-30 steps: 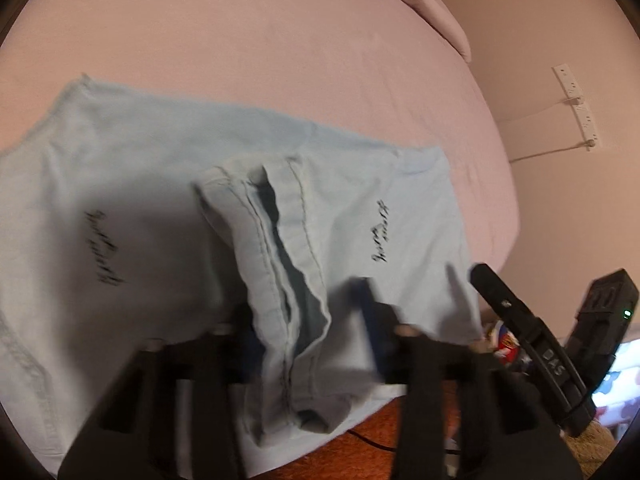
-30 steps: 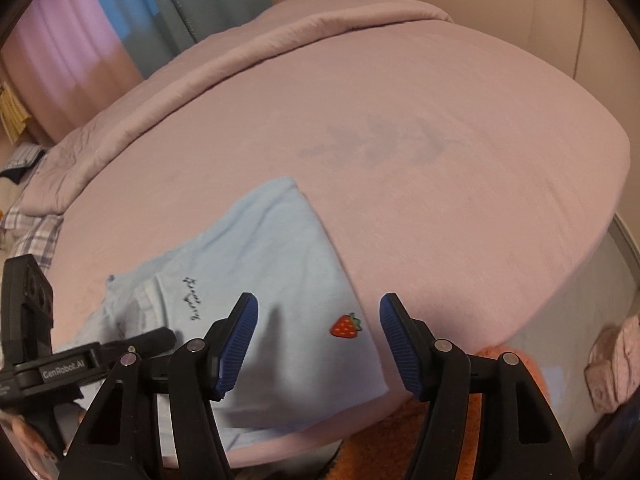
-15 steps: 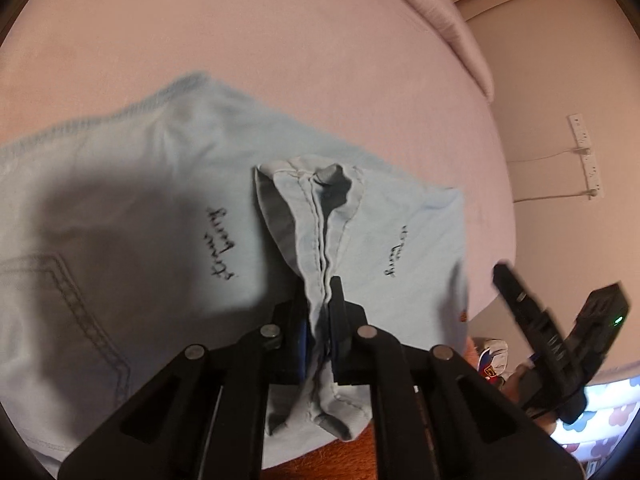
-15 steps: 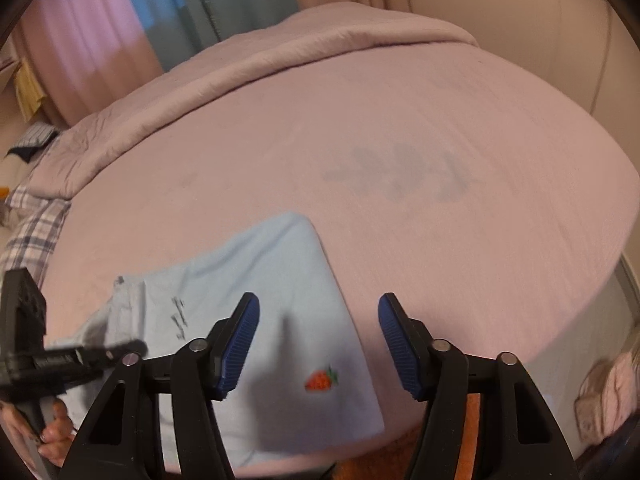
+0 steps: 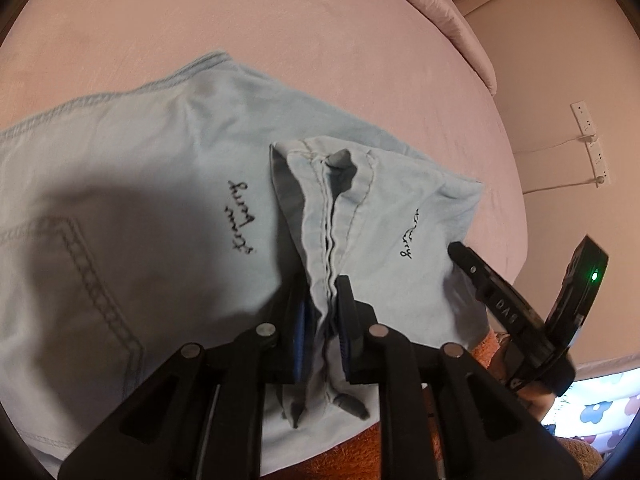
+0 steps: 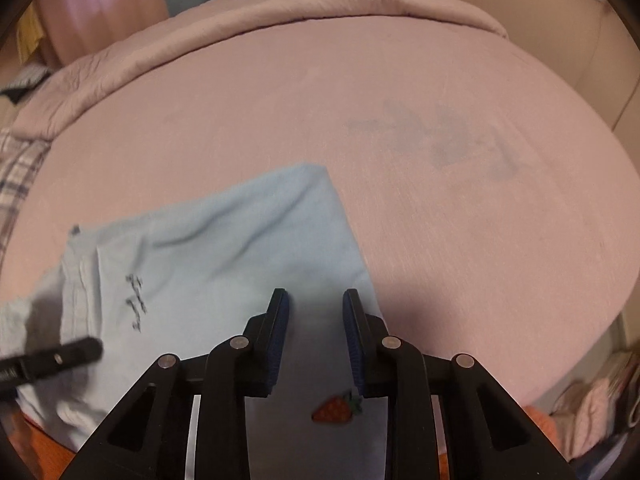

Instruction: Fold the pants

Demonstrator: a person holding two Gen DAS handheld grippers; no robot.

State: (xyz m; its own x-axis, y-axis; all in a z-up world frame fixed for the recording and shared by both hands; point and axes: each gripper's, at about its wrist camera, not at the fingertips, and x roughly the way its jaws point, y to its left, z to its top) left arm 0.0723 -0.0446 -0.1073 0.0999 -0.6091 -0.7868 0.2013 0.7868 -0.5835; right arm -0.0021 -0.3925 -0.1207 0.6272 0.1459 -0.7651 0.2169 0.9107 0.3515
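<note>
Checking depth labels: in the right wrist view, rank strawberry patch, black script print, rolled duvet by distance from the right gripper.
From the right gripper:
1. strawberry patch, between its fingers, low down.
2. black script print, on the pants, left.
3. rolled duvet, along the bed's far edge.

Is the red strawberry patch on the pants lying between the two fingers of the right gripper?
No, the strawberry patch lies on the pants nearer the camera than the fingertips of the right gripper.
</note>
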